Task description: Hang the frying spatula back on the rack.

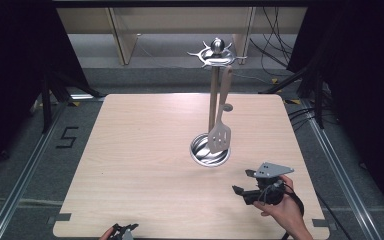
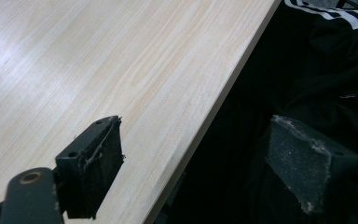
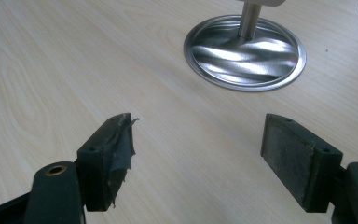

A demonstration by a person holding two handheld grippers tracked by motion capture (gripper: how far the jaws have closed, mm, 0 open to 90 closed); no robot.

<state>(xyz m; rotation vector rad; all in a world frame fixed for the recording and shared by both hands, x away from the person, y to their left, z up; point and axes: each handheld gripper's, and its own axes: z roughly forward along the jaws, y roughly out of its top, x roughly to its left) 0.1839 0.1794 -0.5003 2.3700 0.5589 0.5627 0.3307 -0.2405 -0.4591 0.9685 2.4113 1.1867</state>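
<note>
On the pale wooden tabletop (image 1: 145, 165) stands a steel utensil stand (image 1: 213, 95) with a round dished base; a slotted metal spatula (image 1: 220, 131) hangs from its top, partly hiding the post. The right gripper (image 1: 243, 182) hovers near the base, jaws spread, empty. The left gripper (image 1: 122, 231), cut off at the near edge, is likewise spread, one jaw past the tabletop's edge.
</note>
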